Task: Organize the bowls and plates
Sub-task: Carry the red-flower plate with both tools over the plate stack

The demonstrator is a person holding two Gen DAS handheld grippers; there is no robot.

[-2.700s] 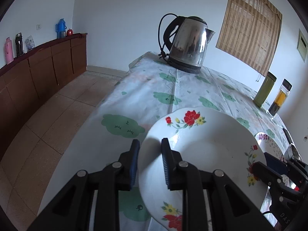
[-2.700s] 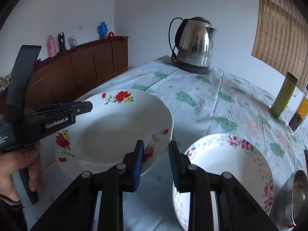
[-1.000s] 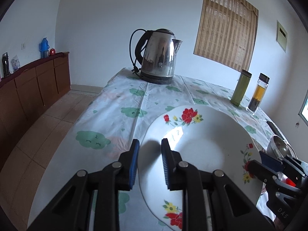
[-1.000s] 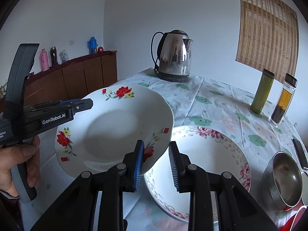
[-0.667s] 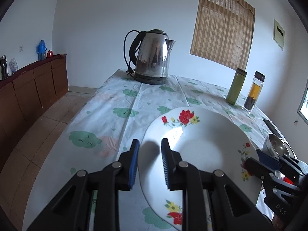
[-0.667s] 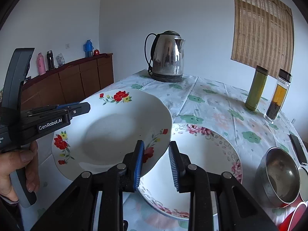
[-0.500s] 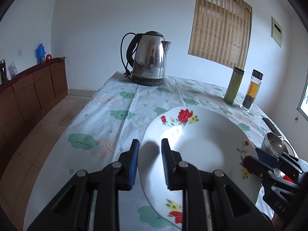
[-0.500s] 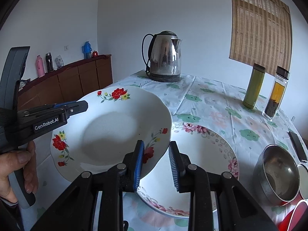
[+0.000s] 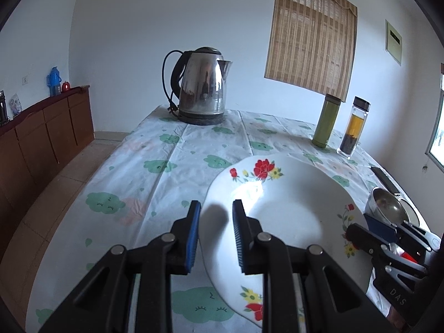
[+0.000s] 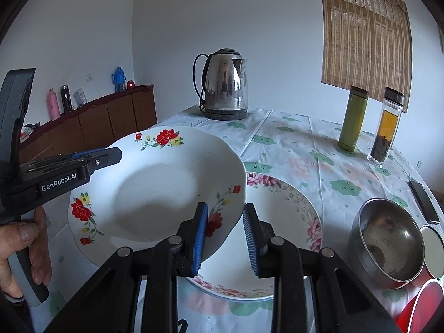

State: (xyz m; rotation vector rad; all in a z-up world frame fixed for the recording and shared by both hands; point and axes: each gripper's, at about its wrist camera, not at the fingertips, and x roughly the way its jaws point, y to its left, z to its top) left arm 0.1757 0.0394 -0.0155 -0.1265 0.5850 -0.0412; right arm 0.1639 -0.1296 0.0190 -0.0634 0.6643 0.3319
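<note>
A white plate with red flowers (image 9: 291,208) (image 10: 166,188) hangs tilted in the air above the table. My left gripper (image 9: 215,213) is shut on its left rim, and in the right wrist view it reaches in from the left (image 10: 105,158) with a hand below it. My right gripper (image 10: 226,213) is shut on the opposite rim and shows at the right edge of the left wrist view (image 9: 371,227). Under the held plate's right side, a second plate with pink flowers (image 10: 288,208) lies flat on the cloth, partly hidden. A steel bowl (image 10: 388,241) (image 9: 385,205) sits to its right.
At the table's far end stands a steel kettle (image 9: 202,91) (image 10: 226,83). A green flask (image 10: 353,119) and a tea bottle (image 10: 387,127) stand at the far right, with a dark phone (image 10: 424,199) near the right edge. A red-rimmed dish (image 10: 416,305) is beside the bowl. A wooden sideboard (image 9: 41,127) lines the left wall.
Both grippers have carried the red-flower plate rightward across the table, and it now overlaps the pink-flower plate's left side. Neither grip has changed.
</note>
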